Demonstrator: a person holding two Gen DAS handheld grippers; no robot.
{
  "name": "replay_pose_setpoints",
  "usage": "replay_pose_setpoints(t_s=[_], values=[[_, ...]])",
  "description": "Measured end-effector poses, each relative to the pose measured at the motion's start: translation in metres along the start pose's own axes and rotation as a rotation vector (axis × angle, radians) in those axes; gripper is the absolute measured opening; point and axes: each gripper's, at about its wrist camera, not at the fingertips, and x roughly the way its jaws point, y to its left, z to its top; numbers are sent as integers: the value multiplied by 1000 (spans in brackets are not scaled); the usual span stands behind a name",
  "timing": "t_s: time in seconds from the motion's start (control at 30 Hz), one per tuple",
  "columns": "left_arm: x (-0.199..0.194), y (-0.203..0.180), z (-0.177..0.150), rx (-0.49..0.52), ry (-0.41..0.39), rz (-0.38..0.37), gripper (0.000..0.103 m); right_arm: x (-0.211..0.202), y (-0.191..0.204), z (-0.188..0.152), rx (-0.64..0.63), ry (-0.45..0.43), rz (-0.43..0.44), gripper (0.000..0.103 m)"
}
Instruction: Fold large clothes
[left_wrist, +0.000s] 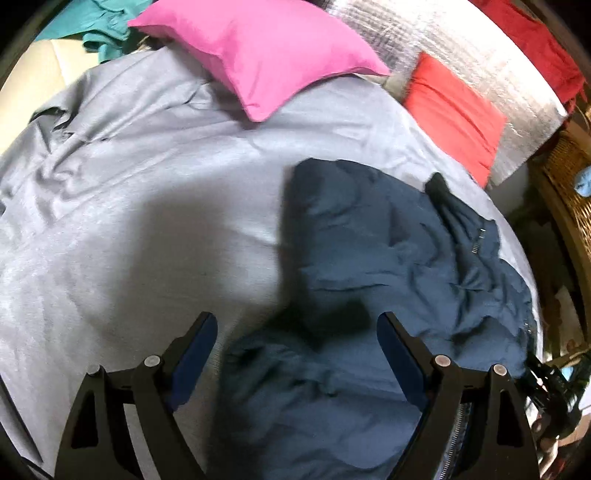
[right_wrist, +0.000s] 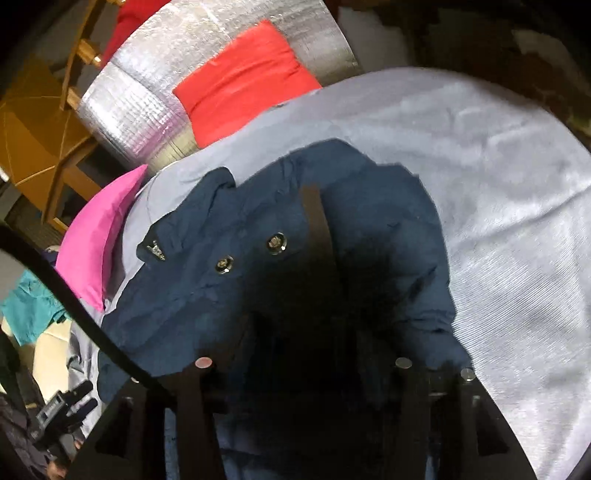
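Navy jacket (left_wrist: 388, 258) lies rumpled on your grey bedsheet (left_wrist: 147, 184), near the bed's right side. Your left gripper (left_wrist: 297, 328) hovers over it, jaws apart. Your right gripper (right_wrist: 295, 332) is buried in its dark folds; whether it grips, you cannot tell. Beyond lie a pink pillow (left_wrist: 258, 51), a red cushion (left_wrist: 454, 114) and a silver foil mat (left_wrist: 424, 40).

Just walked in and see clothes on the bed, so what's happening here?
A person with two handheld grippers is folding a navy jacket on the grey bedsheet. The right gripper is buried in the jacket's fabric, apparently gripping it. The left gripper hovers over the jacket's near edge, jaws wide open, holding nothing.
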Motion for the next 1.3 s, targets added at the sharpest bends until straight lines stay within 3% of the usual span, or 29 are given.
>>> replay_pose_setpoints(t_s=[0.03, 0.07, 0.2, 0.33, 0.53, 0.57, 0.7, 0.73, 0.8, 0.83, 0.87, 0.9, 1.03, 1.13, 1.23, 1.3], values=[[1, 3, 1, -3, 1, 1, 88, -2, 2, 1, 12, 0, 31, 29], [2, 6, 2, -7, 0, -3, 88, -8, 3, 1, 27, -23, 64, 25], [-2, 8, 7, -19, -26, -40, 88, -43, 10, -1, -9, -145, 87, 20], [-5, -3, 7, 2, -52, -43, 88, -65, 7, -7, -16, -182, 97, 18], [7, -15, 7, 28, -29, -20, 88, -55, -6, -16, -6, -86, 32, 17], [8, -16, 6, 30, -27, -20, 88, -45, -16, -17, 9, -29, 18, 17], [14, -24, 5, 43, -11, -34, 88, -43, -26, -10, 47, 15, 64, 18], [15, -26, 5, 43, -10, -40, 88, -50, -30, -4, 67, -4, 87, 20], [15, -29, 5, 41, -16, -59, 88, -54, -32, -1, 76, -21, 93, 48], [14, -30, 6, 38, -26, -70, 88, -67, -43, 9, 112, -97, 94, 83], [14, -30, 8, 35, -33, -79, 88, -70, -47, 12, 120, -129, 93, 97], [14, -30, 9, 31, -40, -95, 88, -69, -49, 15, 122, -139, 92, 97], [27, -28, 12, 0, 3, -159, 88, -34, -68, 25, 152, -35, 72, 97], [37, -29, 10, 4, 39, -178, 88, -11, -75, 25, 178, 32, 124, 96], [37, -31, 10, 3, 45, -205, 88, 4, -65, 20, 158, 87, 200, 88], [36, -29, 9, -13, 46, -227, 88, 12, -51, 12, 115, 108, 168, 87]])
